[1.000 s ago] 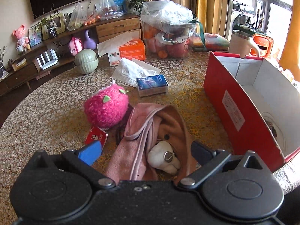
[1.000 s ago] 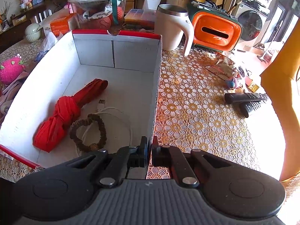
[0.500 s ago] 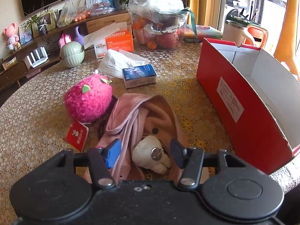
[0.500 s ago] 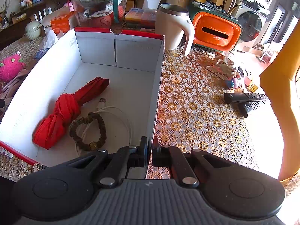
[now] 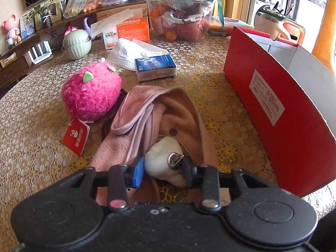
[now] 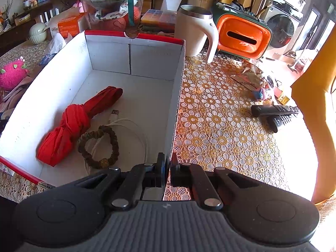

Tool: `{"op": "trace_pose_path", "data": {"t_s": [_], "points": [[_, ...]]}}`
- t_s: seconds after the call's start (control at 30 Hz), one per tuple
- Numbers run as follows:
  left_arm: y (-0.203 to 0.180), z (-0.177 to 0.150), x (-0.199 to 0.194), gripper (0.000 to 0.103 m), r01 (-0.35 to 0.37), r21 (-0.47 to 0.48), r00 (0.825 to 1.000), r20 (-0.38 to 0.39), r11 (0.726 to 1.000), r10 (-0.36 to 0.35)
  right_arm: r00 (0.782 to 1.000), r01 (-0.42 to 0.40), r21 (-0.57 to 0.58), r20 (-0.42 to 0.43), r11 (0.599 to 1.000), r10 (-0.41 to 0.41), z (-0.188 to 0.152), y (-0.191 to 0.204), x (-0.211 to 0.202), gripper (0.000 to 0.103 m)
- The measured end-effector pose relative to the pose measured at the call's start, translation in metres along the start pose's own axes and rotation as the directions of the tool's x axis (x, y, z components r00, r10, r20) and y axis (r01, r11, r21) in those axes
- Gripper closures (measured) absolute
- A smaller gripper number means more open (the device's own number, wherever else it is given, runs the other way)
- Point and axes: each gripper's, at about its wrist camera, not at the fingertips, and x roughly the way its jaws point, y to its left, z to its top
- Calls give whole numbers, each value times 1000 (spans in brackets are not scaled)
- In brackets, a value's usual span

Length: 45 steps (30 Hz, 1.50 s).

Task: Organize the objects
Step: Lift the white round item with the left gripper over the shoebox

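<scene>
My left gripper (image 5: 162, 169) is shut on a white plush piece with a metal ring (image 5: 162, 161) that belongs to the pink and tan fabric bundle (image 5: 159, 113) on the table. A pink fuzzy plush (image 5: 91, 93) with a red tag (image 5: 76, 136) lies to its left. The red box (image 5: 279, 121) stands to the right. My right gripper (image 6: 167, 168) is shut on the right wall of that box (image 6: 178, 96). Inside lie a red folded umbrella (image 6: 73, 121), a bead bracelet (image 6: 98, 145) and a white cable (image 6: 130, 130).
A blue card box (image 5: 155, 67), white tissue pack (image 5: 132, 52), orange tissue box (image 5: 128, 31), green bowl (image 5: 76, 44) and fruit container (image 5: 180, 19) sit behind. Right of the red box are a white mug (image 6: 195, 33), an orange holder (image 6: 241, 35), two remotes (image 6: 275, 113) and wrappers (image 6: 247, 77).
My left gripper has moved forward over the fabric bundle and closed from wide open onto the white plush piece. My right gripper has stayed clamped on the box wall.
</scene>
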Motion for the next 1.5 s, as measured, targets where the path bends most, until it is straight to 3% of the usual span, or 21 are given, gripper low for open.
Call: {"op": "trace_pose_path", "data": {"t_s": [0.43, 0.67, 0.83, 1.1, 1.5], "points": [[-1, 22, -50, 68, 15, 2, 998, 61, 1000, -15, 1000, -1, 2, 1, 1000, 1, 0, 0, -1, 99], [-19, 45, -88, 68, 78, 33, 989, 123, 996, -81, 1000, -9, 6, 4, 1000, 9, 1, -1, -1, 99], [-55, 59, -102, 68, 128, 121, 979, 143, 984, -145, 1000, -15, 12, 6, 1000, 15, 1, -2, -1, 99], [-119, 78, -96, 68, 183, 221, 968, 131, 958, -215, 1000, -29, 17, 13, 999, 29, -1, -4, -1, 99], [-195, 80, -52, 68, 252, 295, 963, 15, 922, -268, 997, -72, 18, 20, 997, 71, -3, -11, -2, 99]]}}
